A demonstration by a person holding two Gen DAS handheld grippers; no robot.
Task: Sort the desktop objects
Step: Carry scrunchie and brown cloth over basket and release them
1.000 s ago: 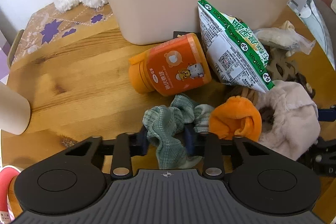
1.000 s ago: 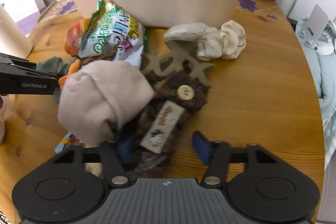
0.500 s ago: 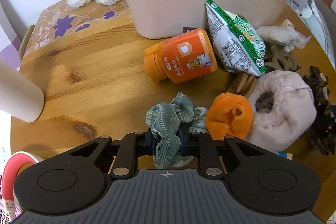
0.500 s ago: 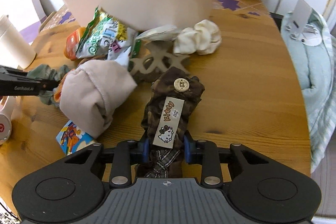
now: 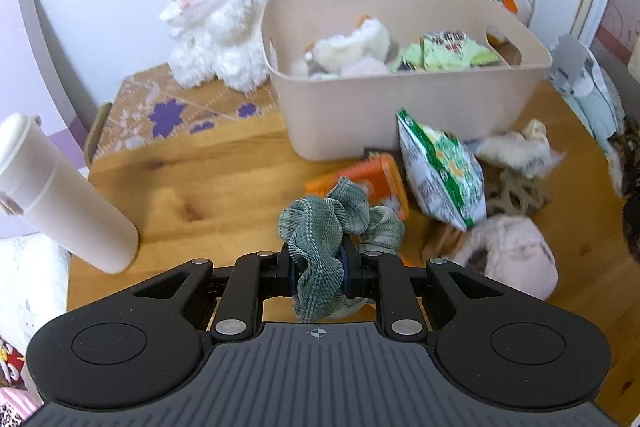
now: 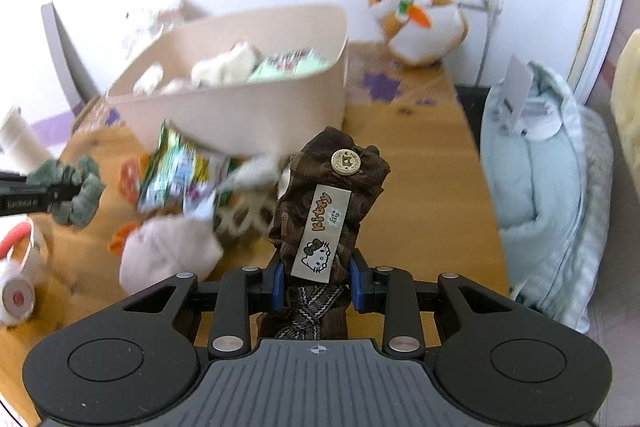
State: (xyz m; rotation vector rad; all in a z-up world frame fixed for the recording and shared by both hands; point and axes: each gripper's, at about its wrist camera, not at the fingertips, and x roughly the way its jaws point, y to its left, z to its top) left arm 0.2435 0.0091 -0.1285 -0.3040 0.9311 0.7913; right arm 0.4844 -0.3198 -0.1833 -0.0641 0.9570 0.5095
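Scrunchies clamped in both tools above a cluttered table

Left wrist view: green scrunchie (image 5: 320, 243), ribbed and woven with a faint check, is pinched between the pads of the left tool (image 5: 318, 269); its ruffles bunch up ahead of the pads and hang down below them, clear of the wooden table (image 5: 192, 179). Beyond it lie an orange plastic bottle (image 5: 380, 183) on its side, a green and white crinkled snack bag (image 5: 440, 175) with print too blurred to read, and a pale pink fleece piece (image 5: 508, 259). A beige plastic bin (image 5: 400, 115) stands further back, with soft toys and a green packet inside. A fluffy white lamb toy (image 5: 216, 15) sits left of the bin, and a cream tumbler (image 5: 60, 195) leans at the left edge.

Right wrist view: brown plaid hair accessory (image 6: 328, 211) is clamped between the blue pads of the right tool (image 6: 318, 283), its long axis running away from the camera and upward. A metal strip label on it reads "Kitty", with a cat face drawn below, and a round brass button sits at the far end. The left tool, holding the green scrunchie, shows at the left edge with "GenRobot.AI" faintly legible on its side. A hamster plush (image 6: 416, 15) holding a carrot sits by a wall socket, and a pale blue padded bundle (image 6: 544, 207) lies to the right of the table
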